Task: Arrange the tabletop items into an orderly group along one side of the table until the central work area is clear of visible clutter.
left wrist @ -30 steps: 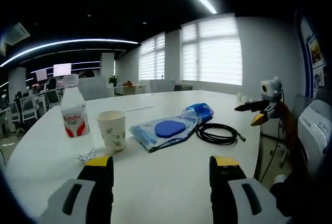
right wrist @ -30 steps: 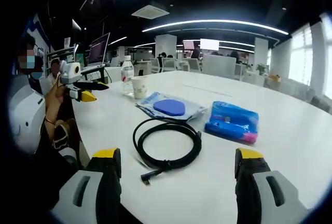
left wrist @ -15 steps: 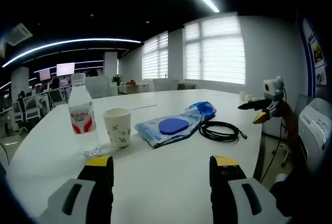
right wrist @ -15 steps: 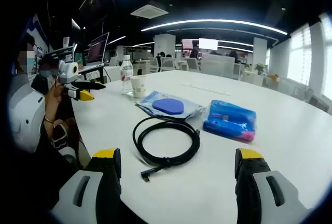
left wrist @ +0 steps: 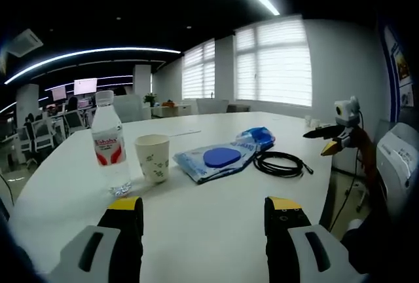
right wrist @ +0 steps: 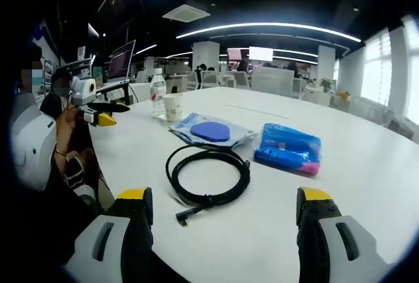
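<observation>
In the left gripper view, the left gripper [left wrist: 204, 214] sits at the bottom of the frame, its yellow-tipped fingers [left wrist: 124, 206] spread wide with nothing between them, above the white desk [left wrist: 196, 230]. Just beyond the left finger, at lower left, a small crumpled wrapper [left wrist: 120, 188] lies at the foot of a bottle [left wrist: 109, 140] with a red label. A paper cup [left wrist: 152, 158] stands just right of the bottle. At centre a clear bag [left wrist: 213, 162] holding a blue disc lies flat, with a blue pack [left wrist: 258, 137] touching its far end. A coiled black cable [left wrist: 281, 164] lies right of the bag. At the right edge the right gripper [left wrist: 335, 137] hangs beside the desk.

In the right gripper view, the right gripper [right wrist: 224, 207] fills the bottom, fingers [right wrist: 315, 203] wide apart and holding nothing. The cable [right wrist: 208, 177] lies nearest, at centre, its plug pointing toward the lower left. The blue pack [right wrist: 288, 149] is to its right, apart from it. Behind the cable lies the bag [right wrist: 209, 132], then the cup [right wrist: 173, 108] and bottle [right wrist: 157, 93] at upper left. At the left edge a person's hand holds the left gripper [right wrist: 98, 114] near the desk [right wrist: 366, 178] edge.
</observation>
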The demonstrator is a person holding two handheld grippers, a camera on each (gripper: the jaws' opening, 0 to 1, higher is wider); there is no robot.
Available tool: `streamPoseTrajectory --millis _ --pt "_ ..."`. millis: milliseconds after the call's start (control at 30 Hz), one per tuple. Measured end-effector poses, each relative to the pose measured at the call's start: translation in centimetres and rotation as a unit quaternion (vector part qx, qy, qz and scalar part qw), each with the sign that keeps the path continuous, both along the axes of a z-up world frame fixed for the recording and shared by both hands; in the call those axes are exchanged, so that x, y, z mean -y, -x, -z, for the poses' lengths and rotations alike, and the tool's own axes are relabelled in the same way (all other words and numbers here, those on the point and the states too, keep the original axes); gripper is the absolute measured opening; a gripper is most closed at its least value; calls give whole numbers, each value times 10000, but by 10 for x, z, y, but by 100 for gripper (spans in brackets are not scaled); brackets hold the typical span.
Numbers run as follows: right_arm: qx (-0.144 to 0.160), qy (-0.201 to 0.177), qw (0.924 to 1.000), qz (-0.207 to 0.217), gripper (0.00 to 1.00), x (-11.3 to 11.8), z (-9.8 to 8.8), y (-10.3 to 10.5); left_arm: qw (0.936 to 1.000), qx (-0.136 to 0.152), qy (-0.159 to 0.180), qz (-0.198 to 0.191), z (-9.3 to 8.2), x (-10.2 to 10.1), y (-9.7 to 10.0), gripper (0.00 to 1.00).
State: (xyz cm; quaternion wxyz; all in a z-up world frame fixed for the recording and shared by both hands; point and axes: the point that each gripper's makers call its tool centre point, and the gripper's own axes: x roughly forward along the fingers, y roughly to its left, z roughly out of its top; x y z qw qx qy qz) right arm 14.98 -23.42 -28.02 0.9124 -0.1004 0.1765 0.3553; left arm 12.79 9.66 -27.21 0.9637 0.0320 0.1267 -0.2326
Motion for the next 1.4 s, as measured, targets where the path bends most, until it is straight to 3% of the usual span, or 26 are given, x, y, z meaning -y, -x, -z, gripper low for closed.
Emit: streamPoseTrajectory --millis 1400 --pt "-79 29 9999 87 88 6 5 -3 9999 -99 82 -90 6 -4 -1 75"
